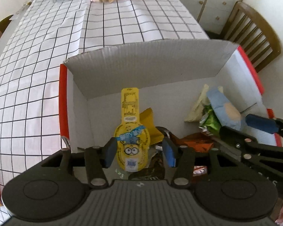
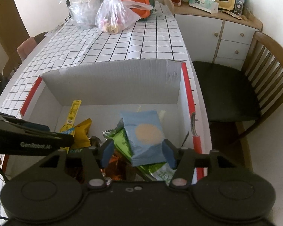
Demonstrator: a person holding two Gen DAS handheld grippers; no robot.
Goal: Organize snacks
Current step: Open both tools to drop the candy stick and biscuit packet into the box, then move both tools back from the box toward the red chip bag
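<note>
Both tools over snack box point(image 1: 81, 101) on desk point(image 1: 37, 66).
Left tool point(image 1: 139, 151) apart around yellow packet point(image 1: 131, 143); right tool point(image 2: 137, 151) apart around blue packet point(image 2: 144, 131).

box point(image 2: 111, 79): I see matt white corrugated cardboard
blue packet point(image 2: 145, 135): smooth matt film
green packet point(image 2: 120, 143): glossy crinkled foil
tablecloth point(image 1: 37, 66): creased checked cloth
chair point(image 2: 269, 60): varnished wood

A white grid-lined cloth point(image 2: 141, 43) covers the surface, with two knotted clear plastic bags point(image 2: 111, 17) and an orange-and-green container point(image 2: 139, 1) at its far end, while a wooden chair with a dark seat point(image 2: 235, 86) stands beside a white cabinet point(image 2: 217, 35) cluttered with tissue boxes point(image 2: 203, 1).
</note>
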